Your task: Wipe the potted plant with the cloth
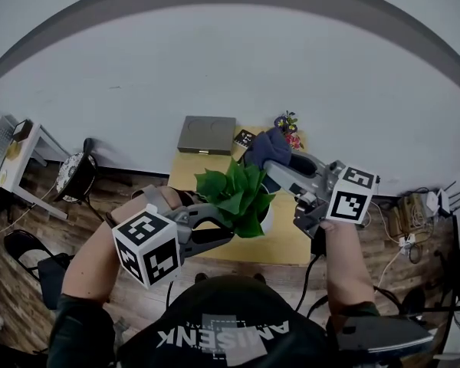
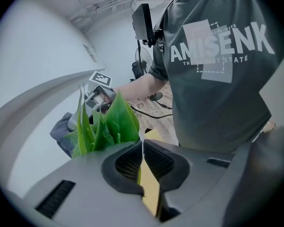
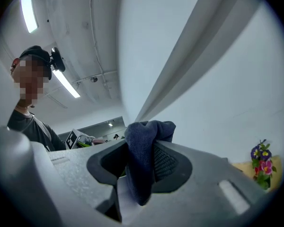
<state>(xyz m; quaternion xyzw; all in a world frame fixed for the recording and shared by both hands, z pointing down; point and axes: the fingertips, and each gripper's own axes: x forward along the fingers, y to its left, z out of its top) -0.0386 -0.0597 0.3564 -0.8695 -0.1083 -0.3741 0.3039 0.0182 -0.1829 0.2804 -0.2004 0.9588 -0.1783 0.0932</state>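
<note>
Head view: potted plant (image 1: 238, 194) leaves half hide the left gripper (image 1: 228, 234)'s fingers (image 1: 205, 238).

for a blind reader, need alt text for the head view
Seen from above, a person holds the right gripper, gripping a dark blue cloth, over the far side of a leafy potted plant on a small yellow table. The left gripper has its fingers closed on a low leaf.

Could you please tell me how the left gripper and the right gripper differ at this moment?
The left gripper pinches a thin leaf of the potted plant; the right gripper clamps the dark blue cloth. The left gripper points down into the foliage; the right gripper is held about level, beyond the leaves. Both are shut on something.
</note>
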